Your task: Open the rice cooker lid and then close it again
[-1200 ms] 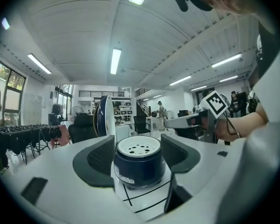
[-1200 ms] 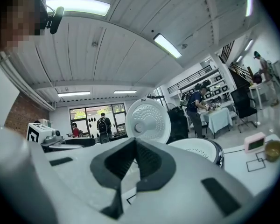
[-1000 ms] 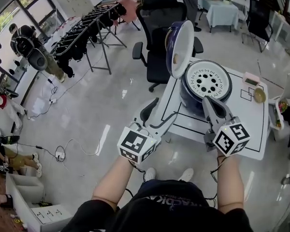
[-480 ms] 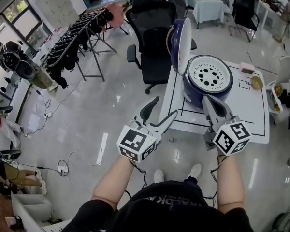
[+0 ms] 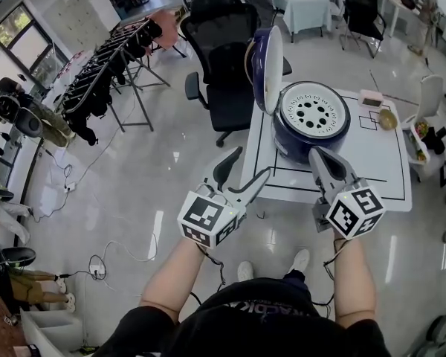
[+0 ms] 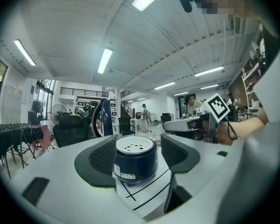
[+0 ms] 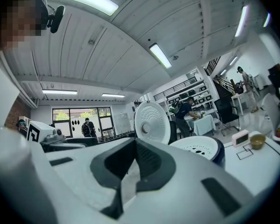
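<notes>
rice cooker (image 5: 306,144) shifted up-frame | lid (image 5: 260,69) upright, facing right | left hand-held gripper (image 5: 249,166) apart | right hand-held gripper (image 5: 320,156) together

Free to pass over bare table (image 5: 386,162) at centre right, in front of rice cooker (image 5: 311,121). Blocked at upper centre by raised lid (image 5: 266,69) and black chair (image 5: 227,58) behind it; hemmed at far right by small bowl (image 5: 387,119).
</notes>
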Motion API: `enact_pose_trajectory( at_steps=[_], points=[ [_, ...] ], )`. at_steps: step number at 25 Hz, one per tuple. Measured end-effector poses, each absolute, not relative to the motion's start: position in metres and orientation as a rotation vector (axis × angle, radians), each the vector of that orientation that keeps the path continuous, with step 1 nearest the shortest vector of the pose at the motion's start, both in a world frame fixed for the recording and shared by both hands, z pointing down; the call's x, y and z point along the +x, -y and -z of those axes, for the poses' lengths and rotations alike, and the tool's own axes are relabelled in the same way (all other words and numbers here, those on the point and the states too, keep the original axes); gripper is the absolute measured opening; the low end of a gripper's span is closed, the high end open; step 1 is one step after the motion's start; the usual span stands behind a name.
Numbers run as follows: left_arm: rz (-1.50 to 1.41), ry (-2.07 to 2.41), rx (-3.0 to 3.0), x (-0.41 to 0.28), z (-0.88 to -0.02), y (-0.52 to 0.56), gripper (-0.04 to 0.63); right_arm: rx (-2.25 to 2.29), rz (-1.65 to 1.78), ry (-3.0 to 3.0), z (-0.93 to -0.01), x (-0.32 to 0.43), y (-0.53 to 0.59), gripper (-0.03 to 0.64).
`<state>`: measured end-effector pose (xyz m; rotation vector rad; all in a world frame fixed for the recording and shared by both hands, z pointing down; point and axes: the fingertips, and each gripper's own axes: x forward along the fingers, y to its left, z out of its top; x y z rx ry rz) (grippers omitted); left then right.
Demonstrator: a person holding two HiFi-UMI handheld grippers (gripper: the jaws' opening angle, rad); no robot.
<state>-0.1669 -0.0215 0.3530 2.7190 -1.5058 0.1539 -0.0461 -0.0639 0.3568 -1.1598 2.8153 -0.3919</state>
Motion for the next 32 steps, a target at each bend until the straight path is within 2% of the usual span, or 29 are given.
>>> enact_pose_trajectory(
  at_steps=[25, 32],
  points=[
    [-0.077, 1.78, 2.565, -0.061, -0.34, 0.068, 0.299, -0.88, 0.34, -2.952, -0.339, 0.046, 0.133, 0.002],
    [-0.092, 1.839, 2.554, -0.053, -0.328, 0.067, 0.299, -0.841, 0.341, -2.935, -0.332, 0.057, 0.135, 0.002]
  ],
)
